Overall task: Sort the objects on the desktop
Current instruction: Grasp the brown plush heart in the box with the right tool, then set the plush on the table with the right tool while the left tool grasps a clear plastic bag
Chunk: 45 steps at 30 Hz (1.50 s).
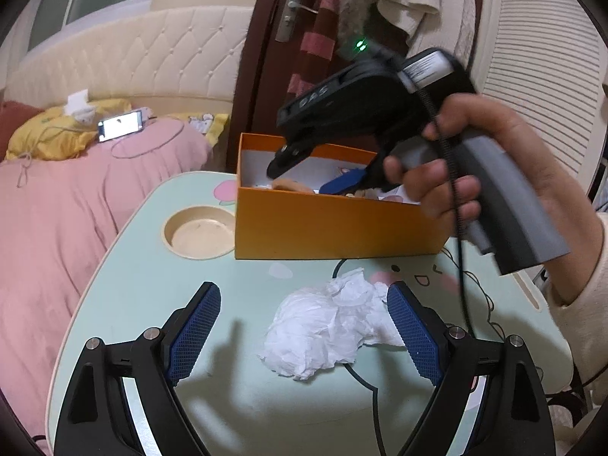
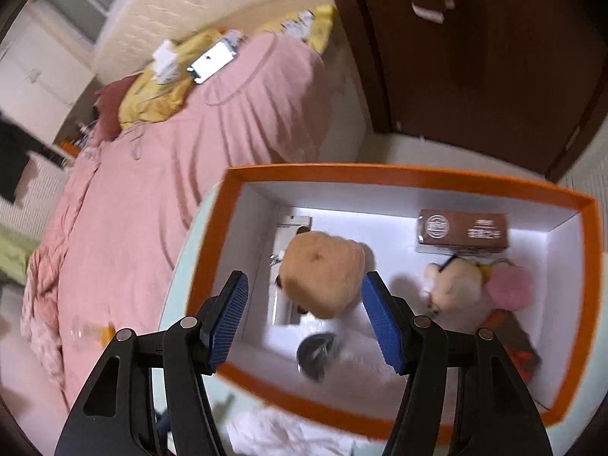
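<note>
Sorting is midway: the orange box [image 2: 399,176] at the far side of the desk [image 1: 144,285] already holds a tan plush [image 2: 323,277], a pale plush toy [image 2: 452,285] and a brown carton [image 2: 463,230]. The right gripper [image 2: 306,317] hangs above the box interior, jaws parted and grasping nothing. The left gripper [image 1: 304,326] is spread wide, released, around the crumpled tissue [image 1: 326,326] lying near on the desk; its right pad seems to brush the paper. Next, I judge, the left jaws must close on the tissue.
</note>
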{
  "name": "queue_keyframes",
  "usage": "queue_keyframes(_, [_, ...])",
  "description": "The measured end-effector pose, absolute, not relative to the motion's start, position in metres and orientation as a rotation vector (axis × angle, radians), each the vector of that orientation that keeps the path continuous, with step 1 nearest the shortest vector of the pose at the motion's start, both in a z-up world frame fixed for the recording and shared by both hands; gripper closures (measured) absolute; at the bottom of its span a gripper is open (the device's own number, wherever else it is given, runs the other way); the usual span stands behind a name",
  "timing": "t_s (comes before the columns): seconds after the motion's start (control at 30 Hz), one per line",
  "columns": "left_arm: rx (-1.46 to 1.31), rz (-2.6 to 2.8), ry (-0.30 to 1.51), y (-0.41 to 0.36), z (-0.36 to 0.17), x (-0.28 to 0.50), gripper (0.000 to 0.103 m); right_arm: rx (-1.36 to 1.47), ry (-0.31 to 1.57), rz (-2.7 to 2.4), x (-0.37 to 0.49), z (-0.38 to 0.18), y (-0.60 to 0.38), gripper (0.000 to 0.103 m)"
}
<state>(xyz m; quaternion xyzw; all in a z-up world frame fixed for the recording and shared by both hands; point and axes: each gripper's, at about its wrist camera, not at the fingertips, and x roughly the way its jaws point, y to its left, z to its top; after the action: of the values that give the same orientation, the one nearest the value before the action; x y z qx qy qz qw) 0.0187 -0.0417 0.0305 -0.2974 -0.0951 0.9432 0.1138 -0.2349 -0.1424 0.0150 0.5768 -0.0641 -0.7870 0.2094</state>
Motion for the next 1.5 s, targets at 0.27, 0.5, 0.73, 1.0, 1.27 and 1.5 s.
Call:
queue_keyframes(0.27, [-0.910,2.758,-0.330,-0.048,0.028,0.013,0.014,1.641,-0.086,-2.227,-0.249,-0.001,-0.207,0.053])
queue_keyframes(0.5, [-0.926,2.761,-0.353,-0.051,0.028,0.012,0.014,1.588,-0.148,-2.237,-0.239,0.008,-0.207,0.055])
queue_keyframes(0.73, [-0.919,2.771,-0.355,-0.057,0.030,0.010,0.014,1.255,-0.156,-2.385,-0.185,0.083,-0.134,0.055])
queue_keyframes(1.0, [-0.943,2.787,-0.409,-0.064,0.027,0.008,0.014,1.127,-0.111,-2.386,-0.073,0.109,0.000,0.055])
queue_keyframes(1.27, [-0.960,2.804,-0.384,-0.064,0.025,0.008,0.014,1.316,0.092,-2.489,-0.003,0.053,0.082,0.055])
queue_keyframes(1.5, [-0.898,2.841,-0.319,-0.062,0.036,0.010,0.014,1.330,0.006,-2.477,0.014,0.037,0.135,0.049])
